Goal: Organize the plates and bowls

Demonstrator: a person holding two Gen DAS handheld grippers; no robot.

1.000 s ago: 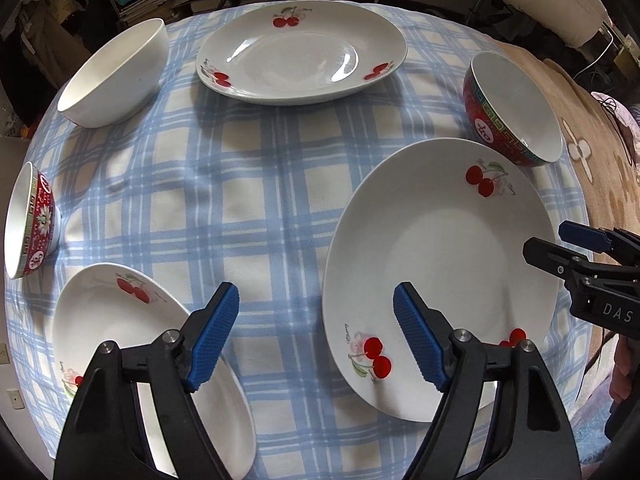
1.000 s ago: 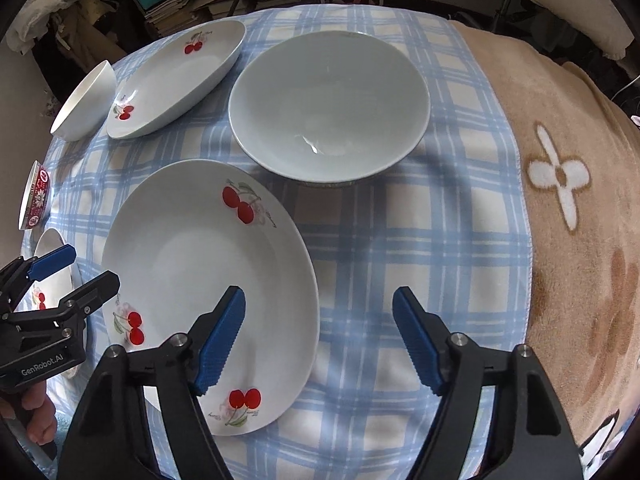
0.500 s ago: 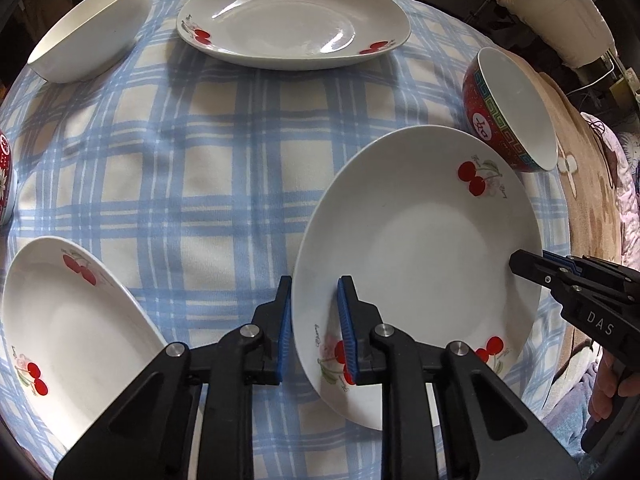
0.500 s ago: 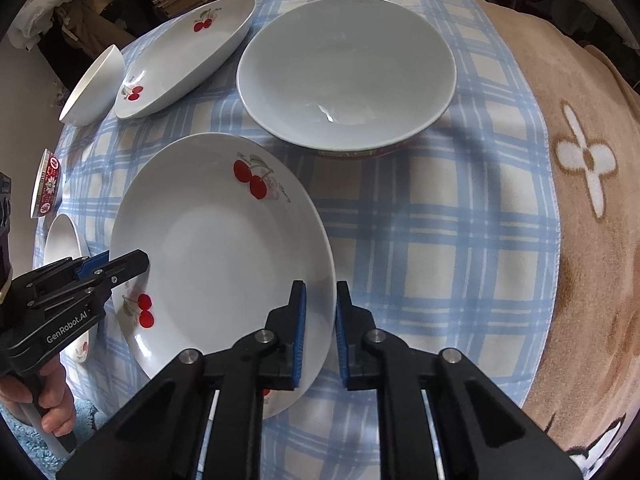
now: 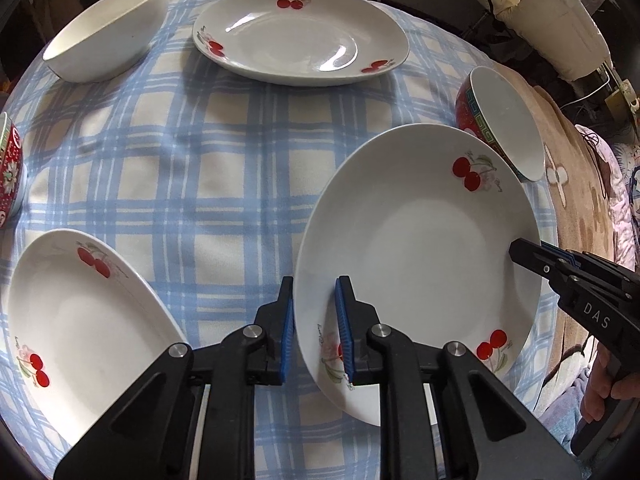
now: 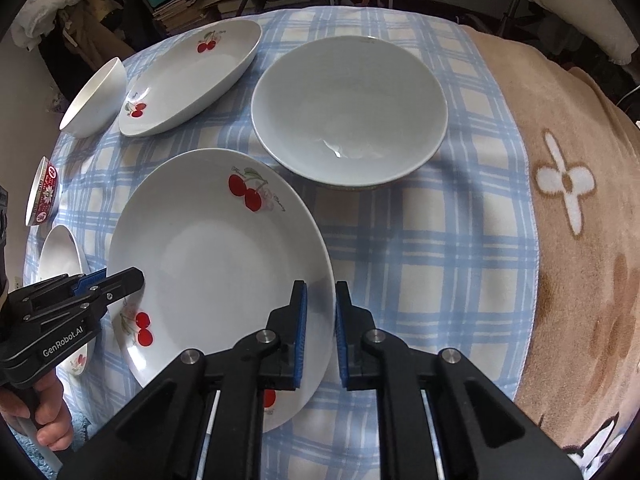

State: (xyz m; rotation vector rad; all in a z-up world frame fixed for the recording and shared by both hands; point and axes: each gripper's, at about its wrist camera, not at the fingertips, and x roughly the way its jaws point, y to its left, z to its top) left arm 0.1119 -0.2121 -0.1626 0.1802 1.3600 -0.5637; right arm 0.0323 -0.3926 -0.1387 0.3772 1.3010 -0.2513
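Note:
A white cherry-print plate (image 5: 420, 248) is held at two edges and tilted a little above the blue plaid cloth. My left gripper (image 5: 314, 320) is shut on its left rim. My right gripper (image 6: 320, 320) is shut on its right rim; the same plate shows in the right wrist view (image 6: 216, 264). A second cherry plate (image 5: 80, 320) lies at near left, a third (image 5: 300, 36) at the far side. A white bowl (image 5: 108, 32) sits far left. A red-patterned bowl (image 5: 504, 120) sits far right, another (image 5: 10, 168) at the left edge.
The plaid cloth (image 5: 200, 160) covers the table; a tan flowered blanket (image 6: 580, 200) lies to its right. In the right wrist view the far-right bowl (image 6: 352, 108) stands just beyond the held plate. Cluttered shelves and bags stand behind the table.
Both grippers went from open to shut on opposite rims of the plate, and the plate has since risen and tilted off the cloth.

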